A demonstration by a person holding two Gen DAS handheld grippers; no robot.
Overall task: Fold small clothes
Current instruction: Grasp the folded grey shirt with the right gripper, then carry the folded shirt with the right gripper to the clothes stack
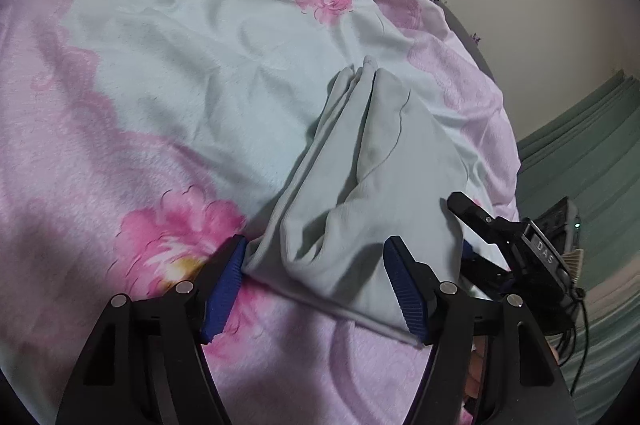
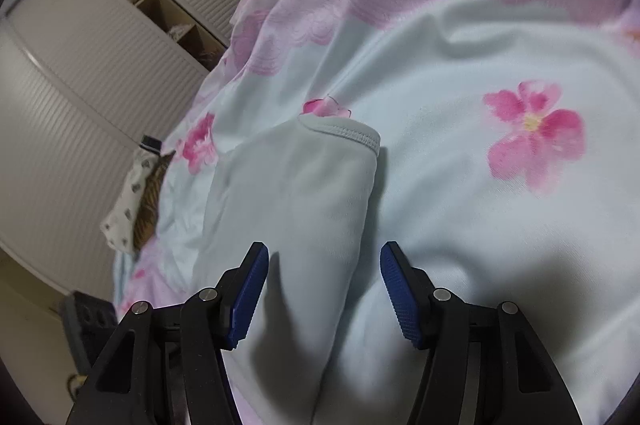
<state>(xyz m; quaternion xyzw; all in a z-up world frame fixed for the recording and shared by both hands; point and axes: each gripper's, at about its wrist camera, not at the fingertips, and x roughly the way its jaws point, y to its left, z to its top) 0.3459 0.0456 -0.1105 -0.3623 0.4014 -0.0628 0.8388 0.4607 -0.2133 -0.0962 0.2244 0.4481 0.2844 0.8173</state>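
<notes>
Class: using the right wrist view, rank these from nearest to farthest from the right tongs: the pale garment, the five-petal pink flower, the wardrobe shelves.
1. Pale garment, directly ahead between the open tongs.
2. Five-petal pink flower, upper right on the blanket.
3. Wardrobe shelves, far upper left.

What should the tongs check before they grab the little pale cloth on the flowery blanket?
1. Left tongs open: ok, pads apart, with the cloth's near edge between them.
2. Right tongs open: ok, pads apart over the cloth.
3. Pale cloth lying flat: not ok, it is bunched into ridges.
4. Stitched hem in sight: ok, at the far end in the right view.
5. Flowery blanket smooth underneath: not ok, wrinkled.
6. Pads gripping only cloth, not blanket: cannot tell.
</notes>
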